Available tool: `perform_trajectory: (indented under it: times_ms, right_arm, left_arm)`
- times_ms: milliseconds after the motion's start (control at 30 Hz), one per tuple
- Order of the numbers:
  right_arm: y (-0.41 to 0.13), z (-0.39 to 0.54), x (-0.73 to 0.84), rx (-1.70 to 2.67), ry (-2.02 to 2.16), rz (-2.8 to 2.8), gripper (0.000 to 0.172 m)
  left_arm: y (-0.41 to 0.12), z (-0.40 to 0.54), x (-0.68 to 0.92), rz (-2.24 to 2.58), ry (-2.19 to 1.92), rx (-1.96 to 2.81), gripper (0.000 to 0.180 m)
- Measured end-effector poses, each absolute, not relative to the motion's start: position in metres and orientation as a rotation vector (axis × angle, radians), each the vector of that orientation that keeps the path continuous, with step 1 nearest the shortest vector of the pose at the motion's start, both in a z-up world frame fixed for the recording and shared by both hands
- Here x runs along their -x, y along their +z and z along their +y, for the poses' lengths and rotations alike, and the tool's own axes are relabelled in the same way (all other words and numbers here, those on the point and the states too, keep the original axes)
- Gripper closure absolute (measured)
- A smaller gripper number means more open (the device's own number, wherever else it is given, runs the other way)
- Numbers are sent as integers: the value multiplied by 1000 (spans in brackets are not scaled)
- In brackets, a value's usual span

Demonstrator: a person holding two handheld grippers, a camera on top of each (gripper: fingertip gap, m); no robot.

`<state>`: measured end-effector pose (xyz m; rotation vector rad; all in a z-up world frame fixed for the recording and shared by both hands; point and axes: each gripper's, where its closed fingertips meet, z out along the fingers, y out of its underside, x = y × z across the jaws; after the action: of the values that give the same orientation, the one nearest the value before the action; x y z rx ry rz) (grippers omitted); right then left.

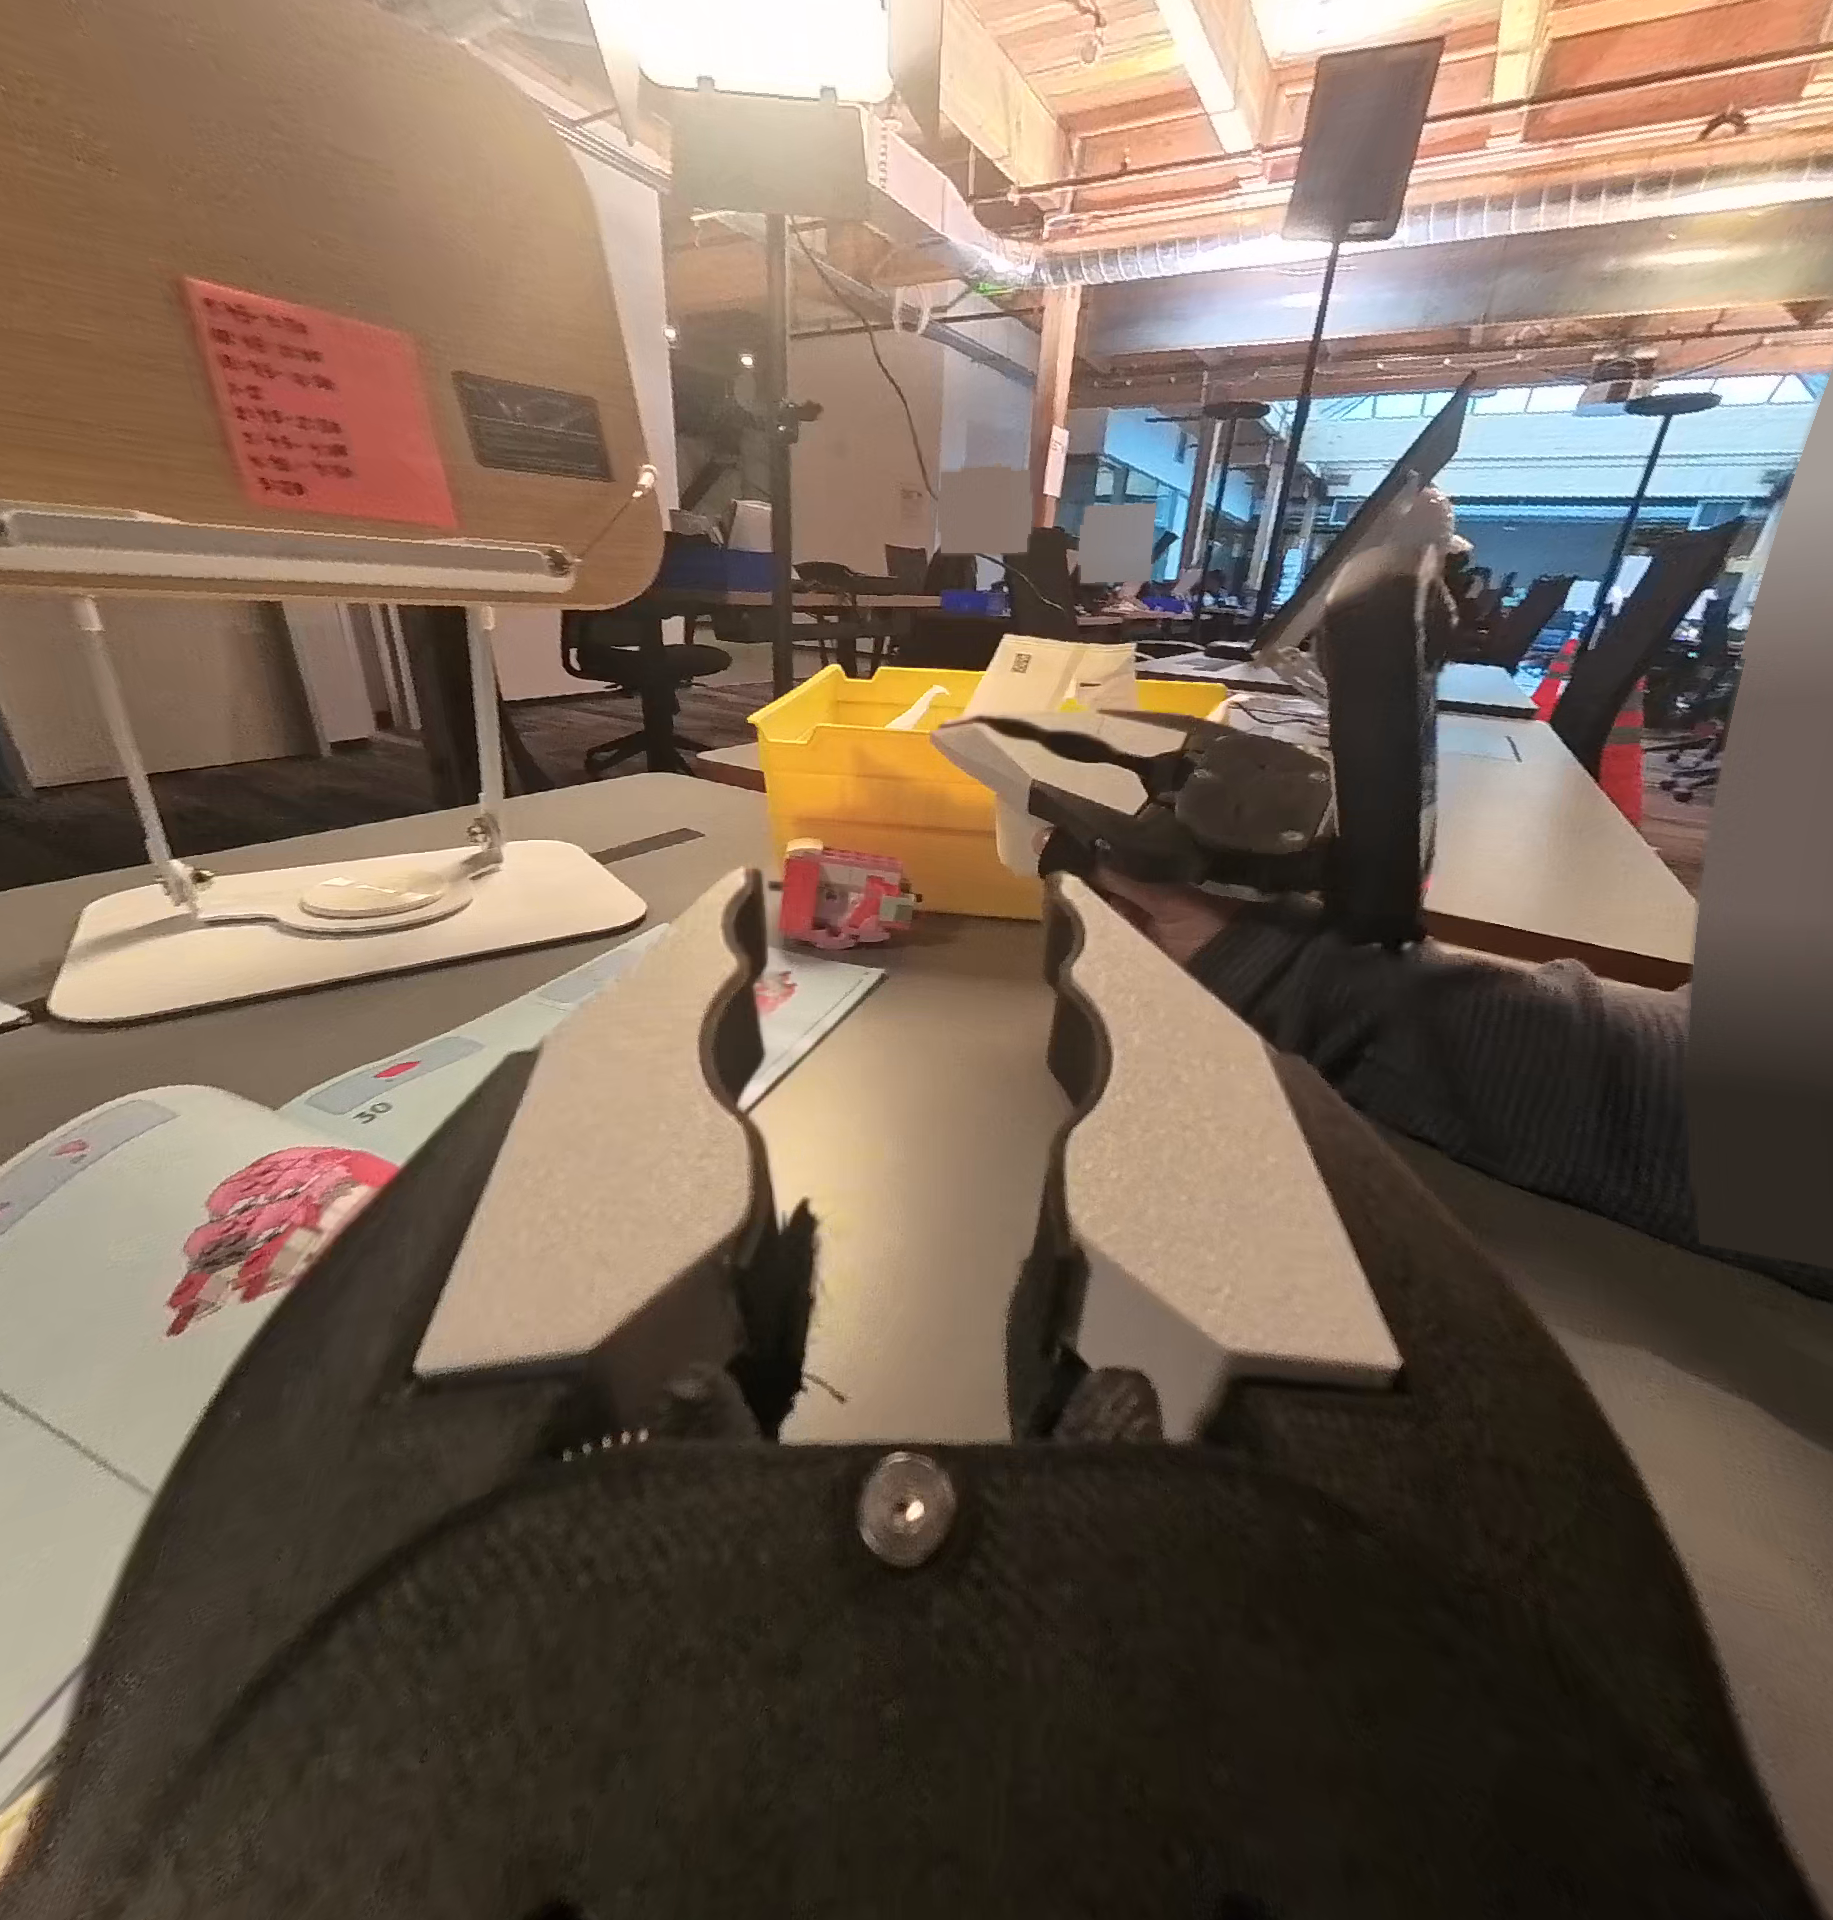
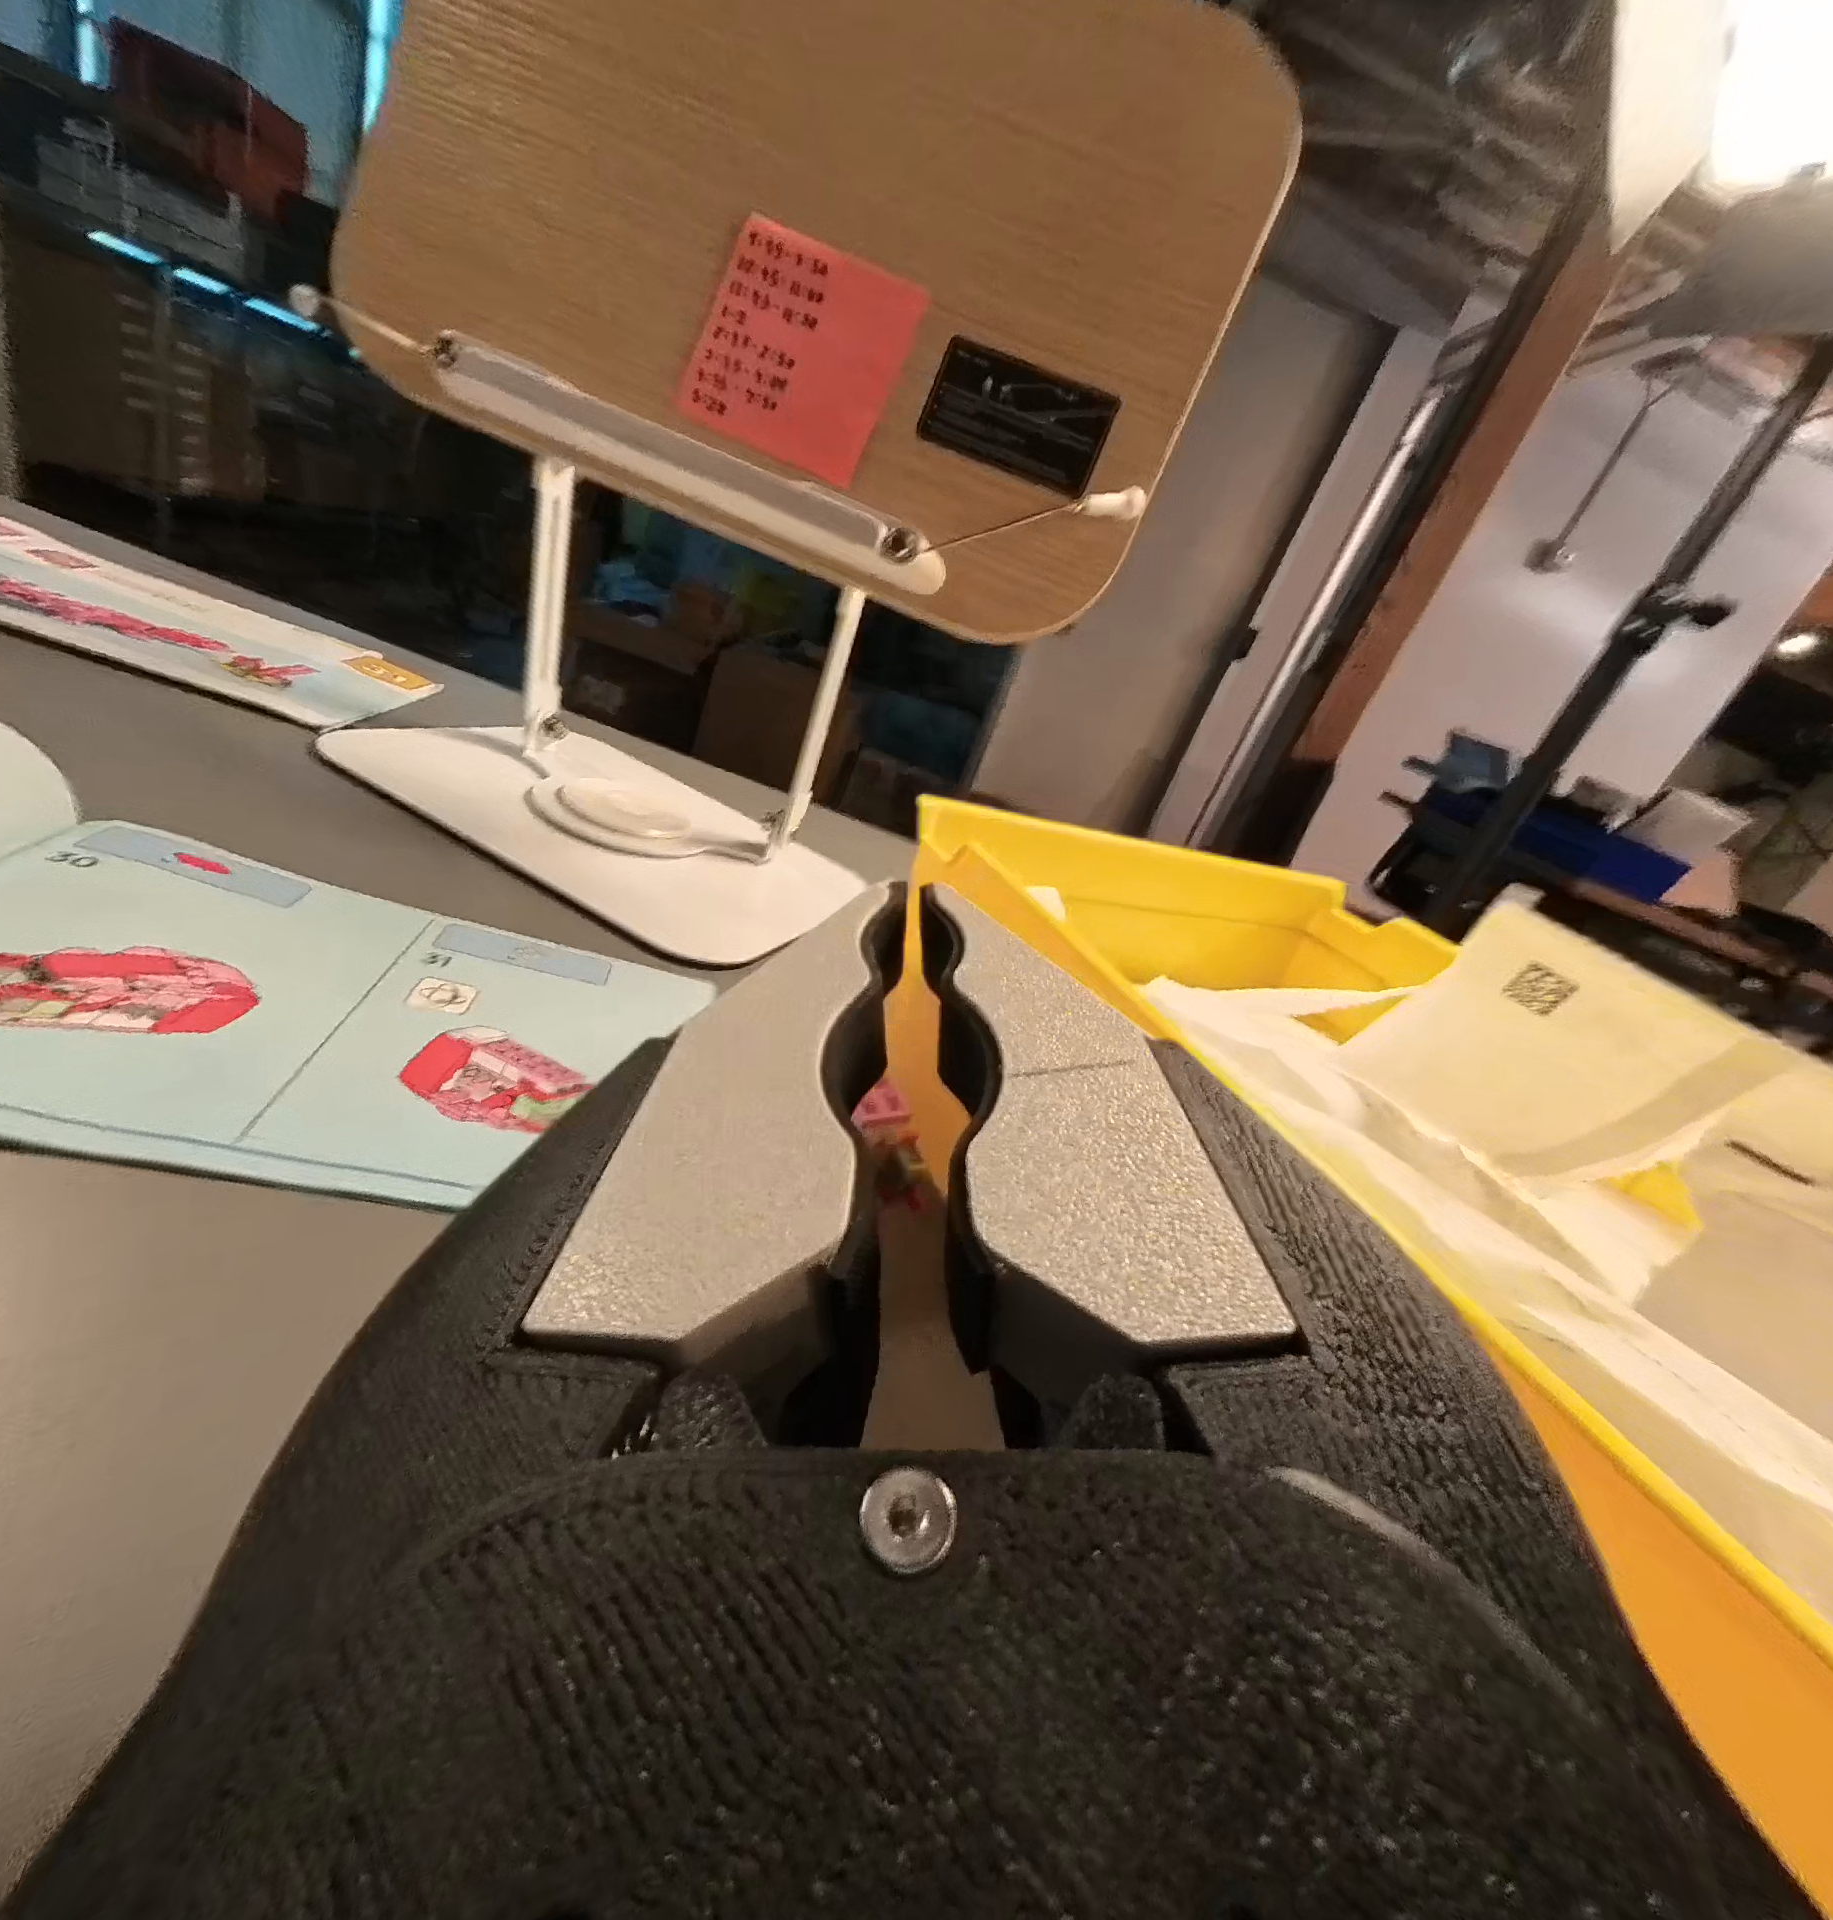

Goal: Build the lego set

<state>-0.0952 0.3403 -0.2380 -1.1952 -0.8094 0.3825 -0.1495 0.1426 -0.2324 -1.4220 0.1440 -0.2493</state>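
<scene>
Nearest the left gripper (image 1: 896, 925) is bare grey table (image 1: 891, 1195); its fingers stand wide apart with nothing between them. Its left finger overlaps the corner of an open pale-blue instruction booklet (image 1: 112, 1299) that lies flat on the table and shows pictures of a pink-and-red brick model.

Just beyond the fingertips stands the small pink-and-red brick model (image 1: 844, 899) itself, on the table, touching neither gripper and close against the front wall of a yellow plastic bin (image 1: 870, 790).

The right gripper (image 1: 1005, 743) hangs in the air above and to the right of the model, over the near wall of the bin. Its fingers are drawn almost together, a thin slit between the tips, and they grip nothing. A hand in a dark sleeve (image 1: 1411, 1039) carries it.

The bin holds crumpled whitish paper bags (image 2: 1463, 1081).

Farther left stands a wooden book stand (image 1: 268, 312) on a white base, with a red sticky note on its board. Behind lies an office with chairs and desks.
</scene>
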Motion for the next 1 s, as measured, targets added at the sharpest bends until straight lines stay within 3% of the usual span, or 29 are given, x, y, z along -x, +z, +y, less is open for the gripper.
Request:
perform_trajectory:
  times_ms: [100,267,367,800,1000]
  right_arm:
    - [-251,342,105,1308,461,-877,165]
    - [-278,358,113,1541,575,-935,137]
    - [-292,360,120,1645,642,-986,133]
    - [-312,380,129,1728,500,-1076,130]
    - [-320,381,130,1814,603,-1074,138]
  left_arm:
    - [-232,143,152,131,-251,1422,128]
    - [-233,143,151,133,-254,1424,128]
    - [-233,143,151,136,-250,1425,128]
    - [-232,143,152,130,-255,1423,128]
    - [-233,143,152,126,-266,1423,128]
